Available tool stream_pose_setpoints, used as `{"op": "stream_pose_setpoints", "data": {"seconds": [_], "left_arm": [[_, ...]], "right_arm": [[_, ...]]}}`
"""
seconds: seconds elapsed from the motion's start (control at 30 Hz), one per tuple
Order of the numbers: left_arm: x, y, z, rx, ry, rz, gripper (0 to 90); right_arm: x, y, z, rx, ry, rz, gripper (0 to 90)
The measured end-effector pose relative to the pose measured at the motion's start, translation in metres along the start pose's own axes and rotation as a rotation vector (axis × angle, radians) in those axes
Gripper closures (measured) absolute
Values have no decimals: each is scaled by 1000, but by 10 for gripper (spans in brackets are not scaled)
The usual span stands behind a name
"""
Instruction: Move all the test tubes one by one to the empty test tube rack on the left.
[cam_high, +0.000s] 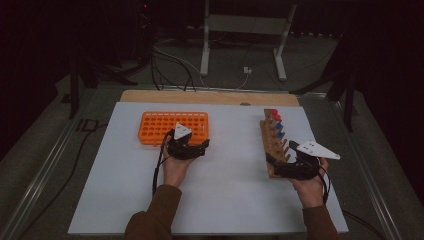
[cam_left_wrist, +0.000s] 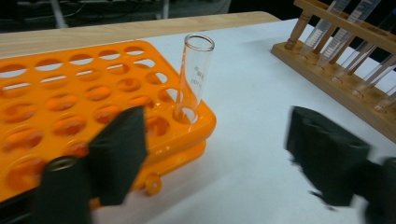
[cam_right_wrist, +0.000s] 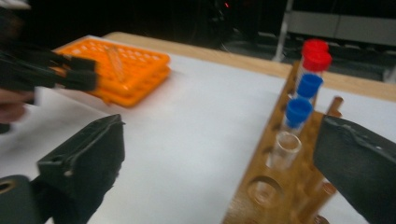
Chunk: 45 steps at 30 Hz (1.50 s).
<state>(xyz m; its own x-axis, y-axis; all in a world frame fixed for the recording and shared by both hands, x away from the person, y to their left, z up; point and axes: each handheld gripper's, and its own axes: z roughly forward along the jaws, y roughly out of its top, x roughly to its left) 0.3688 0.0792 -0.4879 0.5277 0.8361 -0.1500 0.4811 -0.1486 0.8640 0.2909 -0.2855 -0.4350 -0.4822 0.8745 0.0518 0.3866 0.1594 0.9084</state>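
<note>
The glass tube (cam_left_wrist: 195, 74) standing in the orange rack's (cam_left_wrist: 70, 93) corner hole looks light, slick and breakable, best pinched gently mid-wall; left gripper (cam_left_wrist: 219, 149) and right gripper (cam_right_wrist: 219, 172) both gape empty.

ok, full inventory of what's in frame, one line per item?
orange rack: 1, orange plastic with many holes, left half of the white board
glass tube: 1, clear and uncapped, standing tilted in a corner hole of the orange rack
wooden rack: 1, brown, right half of the board
capped tubes: 4, two red caps and two blue, far end of the wooden rack
open tube: 1, clear with no cap, next hole after the blue caps
white board: 1, white, lying on the wooden table
wooden table: 1, light brown, strip showing behind the board
metal stand: 1, pale grey, on the floor behind the table
left gripper: 1, black, jaws open, nothing between them, near the orange rack
right gripper: 1, black, jaws open, at the wooden rack
</note>
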Motion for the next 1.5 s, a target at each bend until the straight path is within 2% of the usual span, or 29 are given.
{"op": "stream_pose_setpoints", "data": {"seconds": [0.03,0.07,0.13,0.17,0.2,0.23,0.33,0.37,0.4,0.5,0.53,0.57,0.6,0.7,0.9,1.03,1.2,1.5], "left_arm": [[0,0,-4,-3,11,-1,141],[0,1,-7,-8,16,-13,64],[0,1,-15,-19,19,-18,17],[0,1,-19,-25,22,-12,17],[-1,1,-23,-28,28,-7,7],[-1,0,-27,-33,29,-2,7],[-3,-1,-39,-51,20,4,6],[-3,-1,-42,-56,8,1,6],[-3,-1,-45,-60,-6,-12,6],[-5,-3,-54,-73,-39,-26,6],[-6,-4,-57,-79,-46,-25,6],[-7,-4,-59,-80,-53,-24,7],[-8,-5,-61,-82,-61,-26,7],[-10,-6,-66,-81,-71,-23,7],[-13,-6,-76,-91,-95,-17,7],[-13,-6,-81,-103,-93,-18,7],[-13,-7,-83,-106,-89,-9,7],[-15,-8,-82,-103,-64,17,7]], "right_arm": [[-1,-1,1,8,-8,0,59],[-4,-1,3,27,-27,-3,89],[-8,-1,6,44,-42,2,170],[-8,-1,6,44,-42,2,170],[-11,-2,11,64,-41,1,270],[-11,-2,11,64,-41,1,270],[-13,-5,17,71,-67,-17,395],[-15,-6,20,76,-75,-18,410],[-17,-7,24,77,-111,-18,464],[-20,-6,26,78,-133,-9,499],[-21,-7,27,79,-139,-9,530],[-23,-7,30,91,-145,-14,607],[-23,-7,30,91,-145,-14,607],[-24,-8,34,101,-158,-24,700],[-22,-9,40,96,-171,-23,753],[-21,-11,42,100,-187,-18,750],[-22,-10,43,101,-184,-12,762],[-21,3,29,62,-173,-8,763]]}}
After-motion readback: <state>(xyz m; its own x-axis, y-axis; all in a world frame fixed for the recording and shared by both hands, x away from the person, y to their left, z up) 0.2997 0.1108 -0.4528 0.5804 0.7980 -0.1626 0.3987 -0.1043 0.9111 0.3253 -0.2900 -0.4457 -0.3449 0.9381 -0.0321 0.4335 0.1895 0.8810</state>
